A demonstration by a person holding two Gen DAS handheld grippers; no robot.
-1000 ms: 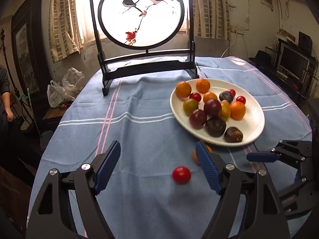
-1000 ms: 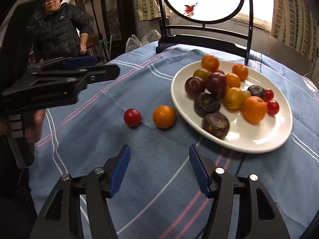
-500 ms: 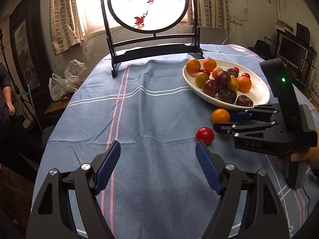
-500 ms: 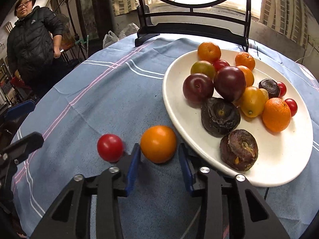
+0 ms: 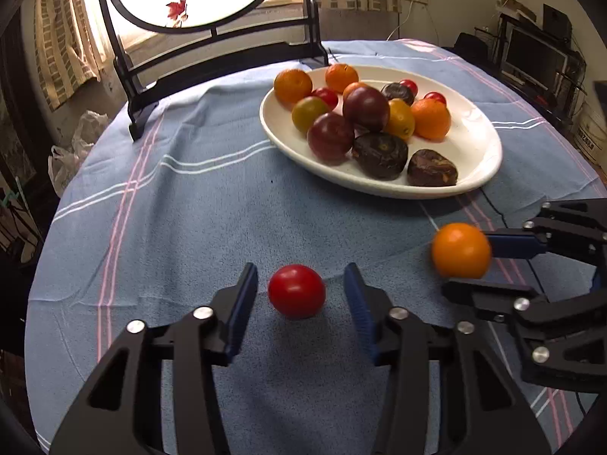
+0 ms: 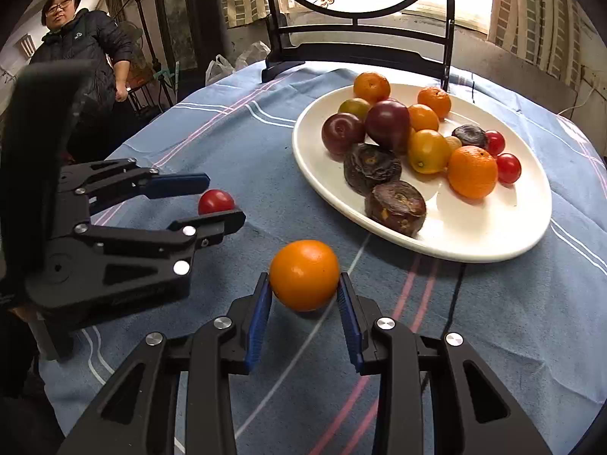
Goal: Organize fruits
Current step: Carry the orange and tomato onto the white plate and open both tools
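Worktop (image 5: 212,204): round, covered with a blue cloth that has pink and white stripes; carries everything below.
Screen stand (image 5: 212,57): black frame with a round painted panel, upright at the far edge of the worktop, behind the plate.
Onlooker (image 6: 81,38): person in a dark jacket and glasses, standing beyond the worktop's far left edge in the right wrist view.
Plate (image 5: 474,151): white, oval, on the far right part of the cloth. Holds the sorted fruit in a loose heap: oranges, dark plums, two wrinkled dark fruits at the near rim, a yellow-green fruit, small red tomatoes at the far side. Near-right portion of the plate is bare.
Right gripper (image 6: 303,295): jaws narrow, blue pads pressed on both sides of the orange fruit. Sits near the plate's near rim, apart from it.
Left gripper (image 5: 299,292): jaws part-way in, straddling the red tomato; a gap shows between each pad and the tomato, no contact on either side.
Orange fruit (image 6: 304,275): round, smooth, held between the right gripper's pads, outside the plate. Whether it rests on the cloth or is just clear of it: cannot tell.
Red tomato (image 5: 296,291): small, glossy, resting on the cloth between the left gripper's pads, just left of the orange fruit, well short of the plate.
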